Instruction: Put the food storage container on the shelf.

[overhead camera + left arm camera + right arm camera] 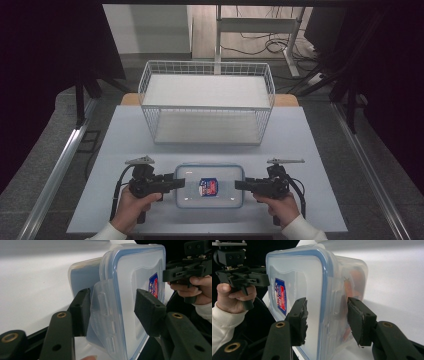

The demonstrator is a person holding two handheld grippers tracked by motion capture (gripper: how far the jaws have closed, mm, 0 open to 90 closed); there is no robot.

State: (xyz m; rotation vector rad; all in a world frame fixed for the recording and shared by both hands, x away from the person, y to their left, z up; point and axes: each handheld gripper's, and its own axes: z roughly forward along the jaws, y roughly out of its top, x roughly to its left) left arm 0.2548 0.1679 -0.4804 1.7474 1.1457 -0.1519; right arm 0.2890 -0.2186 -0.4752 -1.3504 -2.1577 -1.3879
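A clear plastic food container [210, 186] with a blue-rimmed lid and a red-and-blue label lies near the table's front edge, between my two grippers. My left gripper [179, 182] is shut on its left end: in the left gripper view [112, 295] one pad presses the side latch flap [102, 312] and the other the lid [130, 277]. On the right end, my right gripper [240, 185] [327, 302] is shut with one pad on the lid [299, 272] and one on the body. Something orange [354, 280] shows inside. Whether the container rests on the table I cannot tell.
A white wire basket [207, 106] stands at the middle back of the pale table [300, 150], behind the container. Bare tabletop lies left and right of my hands. Dark curtains and a metal rail [60, 160] flank the table.
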